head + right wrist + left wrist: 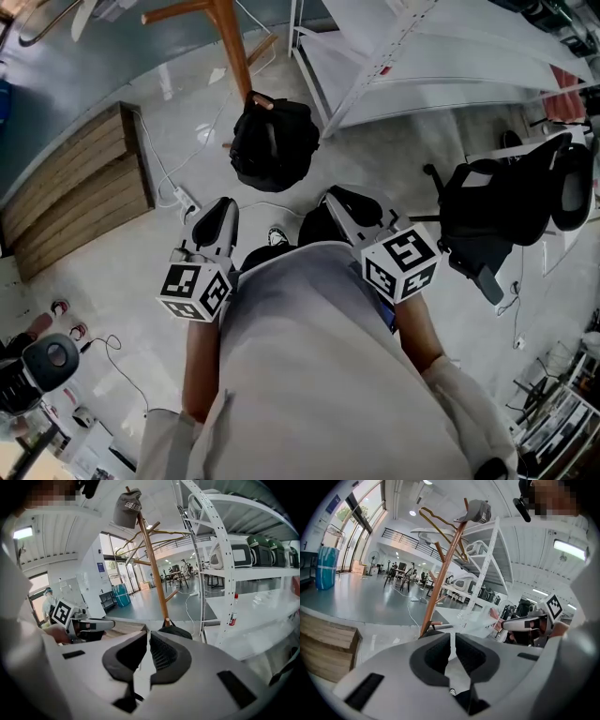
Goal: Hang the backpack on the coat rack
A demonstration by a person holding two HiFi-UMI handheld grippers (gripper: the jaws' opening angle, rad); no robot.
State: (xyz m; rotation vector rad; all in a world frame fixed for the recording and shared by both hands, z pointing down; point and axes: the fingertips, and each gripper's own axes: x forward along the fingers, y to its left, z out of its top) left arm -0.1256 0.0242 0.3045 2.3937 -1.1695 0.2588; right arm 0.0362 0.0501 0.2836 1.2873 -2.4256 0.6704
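While left tongs (452, 639) and right tongs (147, 637) stand closed, empty, the backpack (272, 141) — soft, floppy — likely wants lifting by its top loop (259, 100).

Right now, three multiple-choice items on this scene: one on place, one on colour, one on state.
1. Where is the backpack?
A. on the floor at the coat rack's foot
B. hung on a peg
C. on a table
2. The cap atop the coat rack is:
A. red
B. grey
C. yellow
3. The left gripper and right gripper are:
A. wide open
B. shut on a strap
C. shut, empty
1 A: head view shows it lying there. 2 B: grey in both gripper views. 3 C: jaws nearly together, nothing between.
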